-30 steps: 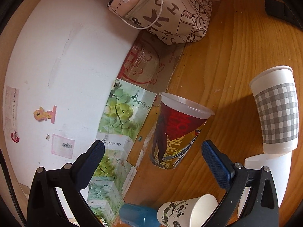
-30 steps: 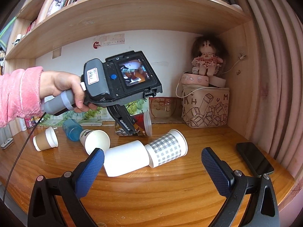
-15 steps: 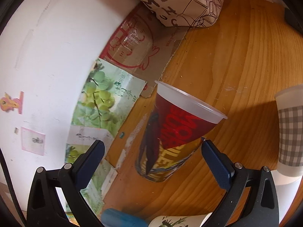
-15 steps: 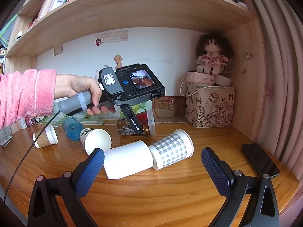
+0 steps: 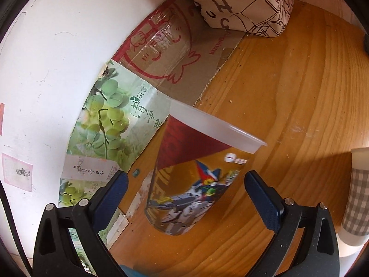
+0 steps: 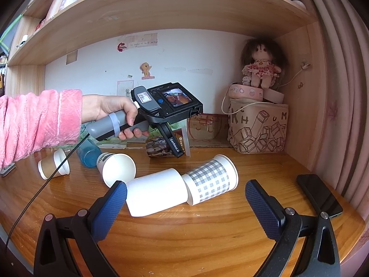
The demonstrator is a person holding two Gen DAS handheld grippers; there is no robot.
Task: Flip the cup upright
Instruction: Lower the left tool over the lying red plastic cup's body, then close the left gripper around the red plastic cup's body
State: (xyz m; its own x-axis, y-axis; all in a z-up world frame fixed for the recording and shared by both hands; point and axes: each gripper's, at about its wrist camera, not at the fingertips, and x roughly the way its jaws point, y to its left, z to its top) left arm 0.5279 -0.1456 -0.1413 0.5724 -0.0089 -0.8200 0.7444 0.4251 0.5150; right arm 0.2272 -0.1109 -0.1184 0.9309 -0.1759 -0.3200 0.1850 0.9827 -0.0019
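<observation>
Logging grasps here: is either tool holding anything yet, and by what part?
Nothing is held. The left tool is open, straddling the lying printed cup near its base without touching; the right tool is open.

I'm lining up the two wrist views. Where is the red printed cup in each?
Left wrist: red cup at centre, lying between the open left gripper's fingers.
Right wrist: red cup mid-frame, partly behind that gripper.
Shared landmark: checked cup.
</observation>
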